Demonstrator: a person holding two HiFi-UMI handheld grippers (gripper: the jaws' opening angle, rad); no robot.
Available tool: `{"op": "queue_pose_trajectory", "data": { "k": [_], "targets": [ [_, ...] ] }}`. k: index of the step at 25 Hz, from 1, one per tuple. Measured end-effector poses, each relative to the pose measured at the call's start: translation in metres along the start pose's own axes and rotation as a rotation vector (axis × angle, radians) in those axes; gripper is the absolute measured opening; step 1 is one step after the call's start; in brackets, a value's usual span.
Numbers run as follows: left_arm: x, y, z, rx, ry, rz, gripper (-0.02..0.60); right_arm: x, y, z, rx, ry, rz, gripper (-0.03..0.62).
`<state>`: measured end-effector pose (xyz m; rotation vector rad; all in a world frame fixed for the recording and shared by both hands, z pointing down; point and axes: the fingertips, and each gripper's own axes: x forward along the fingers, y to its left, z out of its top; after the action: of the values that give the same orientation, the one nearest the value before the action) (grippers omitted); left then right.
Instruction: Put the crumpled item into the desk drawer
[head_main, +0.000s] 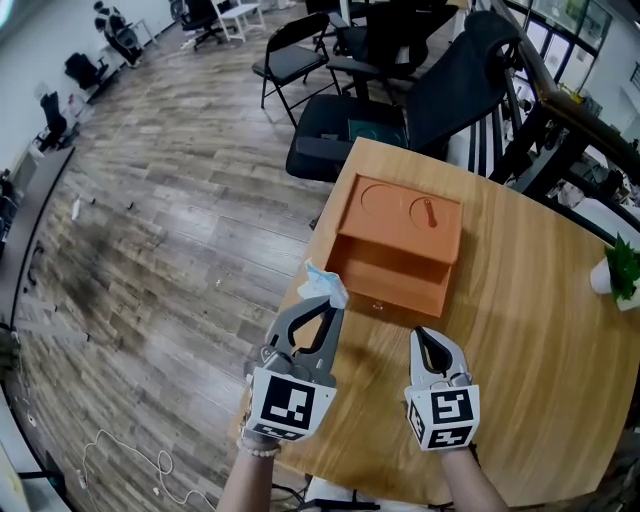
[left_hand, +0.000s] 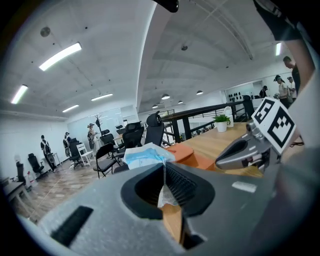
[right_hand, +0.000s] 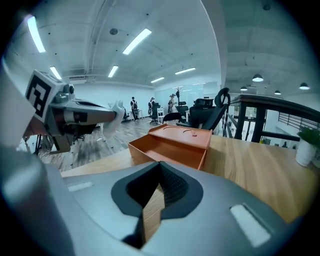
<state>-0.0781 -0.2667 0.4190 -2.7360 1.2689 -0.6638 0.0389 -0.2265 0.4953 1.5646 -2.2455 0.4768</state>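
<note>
The crumpled white and blue item is pinched in the tips of my left gripper, which is shut on it just off the left front corner of the orange drawer. That drawer stands pulled out of its orange desk unit, with nothing visible inside. In the left gripper view the item bulges above the closed jaws. My right gripper is shut with nothing in it, over the wooden table in front of the drawer.
A small plant in a white pot stands at the table's right edge. Black chairs crowd the far side of the table. The table's left edge drops to wooden floor.
</note>
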Motion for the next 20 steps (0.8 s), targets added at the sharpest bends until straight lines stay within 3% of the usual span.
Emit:
{"op": "queue_pose_trajectory", "data": {
  "k": [5,12,20],
  "targets": [
    [0.018,-0.013,0.011,0.078,0.0,-0.076,0.02,-0.031,-0.016,0.016,0.001,-0.045,0.0,0.006],
    [0.056,-0.038,0.017,0.294,0.07,-0.214,0.02,-0.058,-0.04,0.027,0.016,-0.076,-0.034,0.006],
    [0.102,-0.063,-0.011,0.446,0.205,-0.421,0.02,-0.068,-0.057,0.025,0.041,-0.085,-0.066,0.006]
  ]
}}
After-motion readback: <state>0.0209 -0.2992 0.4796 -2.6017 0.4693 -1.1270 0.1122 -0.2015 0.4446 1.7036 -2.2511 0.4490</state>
